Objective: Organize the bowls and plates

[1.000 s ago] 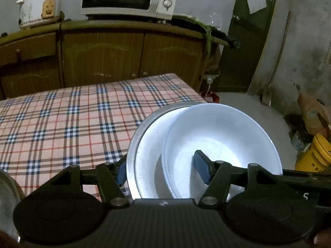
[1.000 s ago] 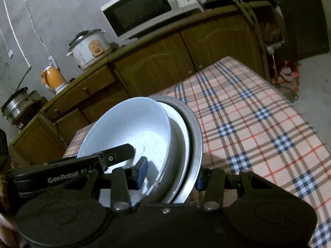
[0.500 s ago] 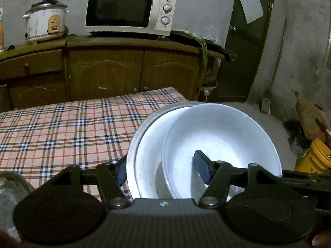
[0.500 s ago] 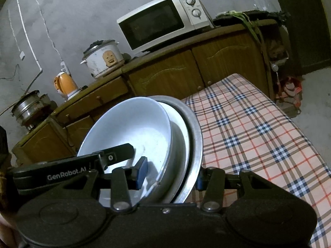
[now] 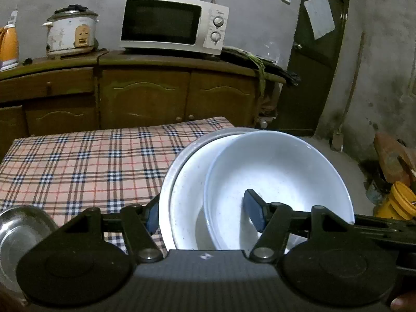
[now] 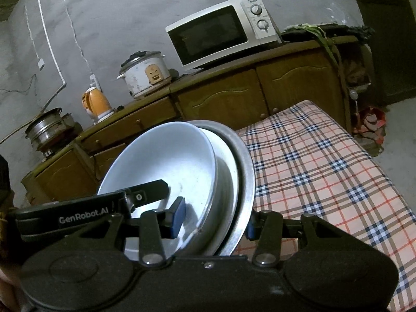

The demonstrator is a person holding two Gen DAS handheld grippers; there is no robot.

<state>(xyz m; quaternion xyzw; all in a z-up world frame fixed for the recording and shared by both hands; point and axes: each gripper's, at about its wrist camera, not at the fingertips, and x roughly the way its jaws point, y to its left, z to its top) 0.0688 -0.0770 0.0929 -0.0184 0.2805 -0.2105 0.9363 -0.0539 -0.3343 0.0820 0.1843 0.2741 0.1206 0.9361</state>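
white bowl [image 5: 280, 171], silver plate [image 6: 244, 166], plaid pink tablecloth [image 5: 85, 161], white microwave [image 5: 174, 23]

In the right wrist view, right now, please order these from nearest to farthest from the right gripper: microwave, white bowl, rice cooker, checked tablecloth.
1. White bowl: between the fingers of the right gripper, in the clamped stack.
2. Checked tablecloth: right of the stack, below it.
3. Rice cooker and microwave: both on the far cabinet, cooker left, microwave right; too close to rank.

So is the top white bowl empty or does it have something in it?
Empty of food. The white bowl shows a bare interior with faint specks; only the tongs' pads reach inside. It sits nested in the stack.
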